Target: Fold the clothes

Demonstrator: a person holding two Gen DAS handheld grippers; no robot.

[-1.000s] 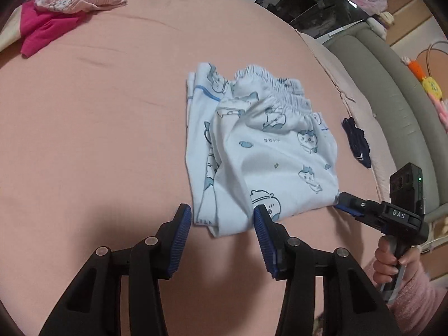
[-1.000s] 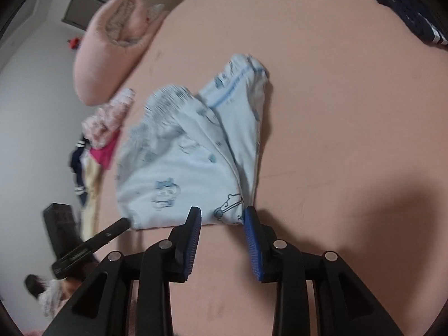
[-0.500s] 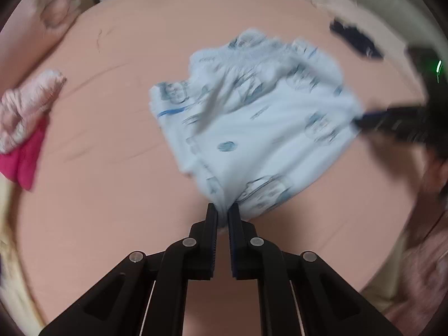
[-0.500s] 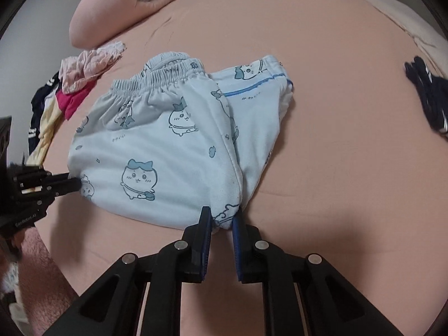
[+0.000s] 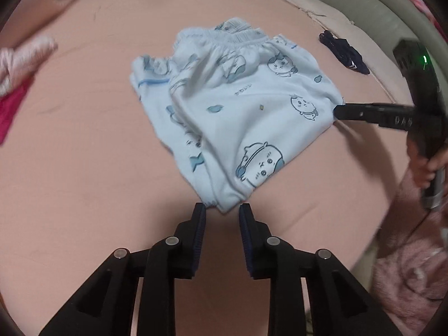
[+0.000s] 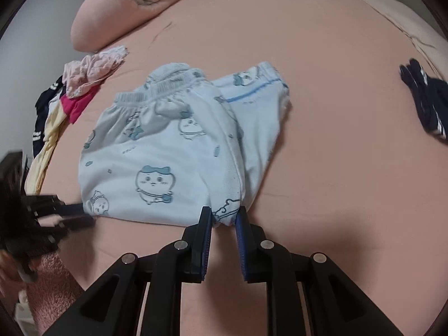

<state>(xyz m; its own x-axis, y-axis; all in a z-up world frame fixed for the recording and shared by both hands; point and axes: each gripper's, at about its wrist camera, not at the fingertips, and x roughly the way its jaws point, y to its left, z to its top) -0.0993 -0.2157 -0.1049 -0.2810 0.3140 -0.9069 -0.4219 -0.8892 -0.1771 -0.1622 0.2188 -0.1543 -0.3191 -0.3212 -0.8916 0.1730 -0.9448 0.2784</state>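
ITEM: light-blue printed pyjama bottoms (image 5: 246, 112), folded in half, lying mid-bed on pink sheet (image 5: 84, 168); waistband at far end, fold edge nearest both cams.

LEFT CLAW (image 5: 221, 218): jaws opening, pads apart; near corner of bottoms pokes in btwn tips, not pressed.

RIGHT CLAW (image 6: 224, 221): jaws opening; other near corner sits btwn pads, cloth close to both, no clear squeeze. Seen from left cam, tips meet garment's right edge.

STEP (judged): corners being let go or re-gripped along near edge, ahead of next fold.

TO DO WELL:
- Take all layers at each corner, not top ply only.
- Bite deep enough past hem, approx same depth both sides.
- Keep edge taut btwn claws; lift together, level.
- Lay toward waistband, edges matched.
- Smooth bunched leg on left cam's left side first.

NEARBY: pink/magenta clothes pile (image 6: 86, 84), dark navy garment (image 6: 422, 106), pillow (image 6: 126, 5); all well apart from bottoms.
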